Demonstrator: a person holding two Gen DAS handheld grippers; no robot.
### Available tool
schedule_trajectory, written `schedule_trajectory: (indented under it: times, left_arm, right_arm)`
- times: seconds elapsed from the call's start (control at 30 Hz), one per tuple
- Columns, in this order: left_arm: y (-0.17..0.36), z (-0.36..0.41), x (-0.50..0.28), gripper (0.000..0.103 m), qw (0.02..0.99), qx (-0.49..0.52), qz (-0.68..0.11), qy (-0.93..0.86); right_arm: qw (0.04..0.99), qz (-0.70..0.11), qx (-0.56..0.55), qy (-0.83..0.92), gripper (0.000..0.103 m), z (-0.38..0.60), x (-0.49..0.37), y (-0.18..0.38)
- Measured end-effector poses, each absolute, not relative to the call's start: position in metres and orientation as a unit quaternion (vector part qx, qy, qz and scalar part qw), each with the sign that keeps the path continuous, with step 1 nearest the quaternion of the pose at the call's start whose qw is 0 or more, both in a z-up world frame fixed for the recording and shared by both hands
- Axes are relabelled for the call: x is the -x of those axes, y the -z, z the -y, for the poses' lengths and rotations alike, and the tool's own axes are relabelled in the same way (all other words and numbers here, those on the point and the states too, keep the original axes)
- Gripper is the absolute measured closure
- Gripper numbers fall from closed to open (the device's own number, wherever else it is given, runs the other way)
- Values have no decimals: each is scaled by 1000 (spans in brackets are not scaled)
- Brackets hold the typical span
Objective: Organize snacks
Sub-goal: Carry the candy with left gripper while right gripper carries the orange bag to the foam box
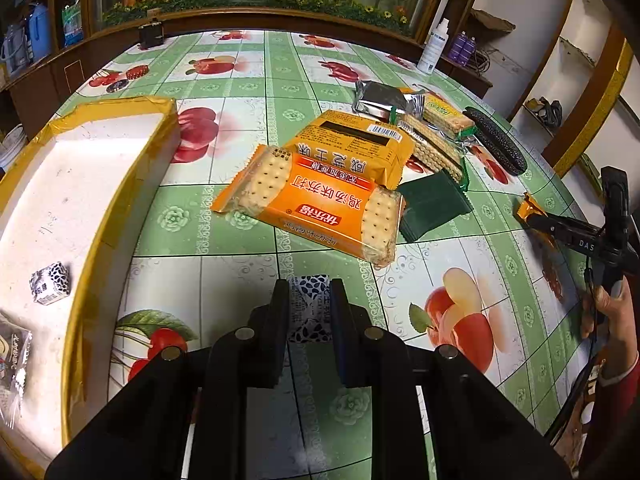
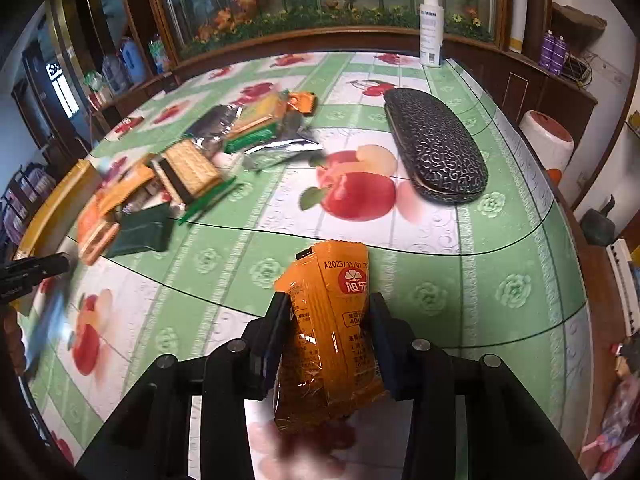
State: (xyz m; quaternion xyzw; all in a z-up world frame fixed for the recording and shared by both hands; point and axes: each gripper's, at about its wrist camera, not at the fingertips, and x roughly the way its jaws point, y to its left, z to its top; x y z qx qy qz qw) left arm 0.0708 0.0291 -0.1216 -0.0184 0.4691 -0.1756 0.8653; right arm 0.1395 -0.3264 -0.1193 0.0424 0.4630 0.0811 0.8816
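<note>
My left gripper (image 1: 309, 294) is shut on a small black-and-white patterned snack packet (image 1: 310, 304), held above the table near its front. A matching small packet (image 1: 51, 283) lies inside the white foam box (image 1: 96, 160) with yellow-taped rim at the left. My right gripper (image 2: 329, 312) is shut on an orange snack packet (image 2: 332, 332) above the table; it also shows in the left wrist view (image 1: 534, 216) at the far right. A pile of cracker packs lies mid-table: an orange soda cracker pack (image 1: 312, 204), an orange box (image 1: 356, 144), wafer packs (image 1: 432, 144), a dark green packet (image 1: 434, 204).
A black patterned glasses case (image 2: 436, 148) lies right of the pile. A white spray bottle (image 2: 431, 28) stands at the table's far edge. A silver foil pack (image 1: 384, 98) lies behind the pile. A clear-wrapped snack (image 1: 14, 356) lies in the box's near corner.
</note>
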Motion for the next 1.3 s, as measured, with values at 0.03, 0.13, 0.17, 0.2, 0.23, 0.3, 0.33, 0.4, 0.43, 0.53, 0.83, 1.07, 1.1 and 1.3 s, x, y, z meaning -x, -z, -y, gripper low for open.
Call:
schedule_trajectory:
  times: [0.03, 0.13, 0.17, 0.2, 0.23, 0.3, 0.33, 0.4, 0.43, 0.53, 0.83, 1.07, 1.1, 1.3]
  left_arm:
    - [120, -30, -70, 87, 866, 18, -468, 175]
    - [116, -30, -67, 87, 870, 16, -463, 170]
    - [114, -30, -66, 87, 872, 14, -460, 168]
    - [112, -30, -65, 87, 874, 12, -458, 165]
    - [110, -30, -64, 87, 875, 10, -456, 162]
    - [106, -29, -61, 87, 880, 5, -450, 153]
    - [103, -30, -59, 87, 882, 3, -447, 149]
    - [99, -33, -57, 86, 886, 3, -443, 140]
    - [96, -34, -56, 86, 888, 2, -440, 136]
    - [88, -45, -52, 86, 895, 9, -428, 126]
    - [68, -100, -42, 86, 912, 41, -401, 75]
    - [66, -145, -43, 86, 918, 58, -392, 14]
    - [68, -151, -43, 86, 918, 62, -393, 7]
    - [79, -186, -43, 86, 913, 81, -399, -31]
  right_arm:
    - [883, -460, -50, -85, 62, 325, -137, 117]
    - [886, -444, -81, -106, 62, 318, -131, 108]
    - [888, -437, -88, -114, 62, 314, -130, 103]
    - [889, -433, -92, -120, 62, 309, -128, 99]
    - [890, -427, -93, -129, 62, 302, -128, 95]
    - [891, -419, -94, -146, 62, 288, -129, 87]
    - [891, -415, -93, -157, 62, 279, -130, 83]
    - [890, -409, -92, -178, 62, 261, -132, 78]
    - [889, -407, -91, -190, 62, 250, -134, 76]
    - [882, -405, -94, -222, 62, 220, -142, 74]
    - [848, -397, -130, -325, 62, 125, -171, 65]
    - [820, -396, -133, -391, 63, 40, -194, 56]
    - [816, -397, -133, -398, 63, 27, -197, 56]
    - [792, -418, -124, -427, 63, -40, -216, 72]
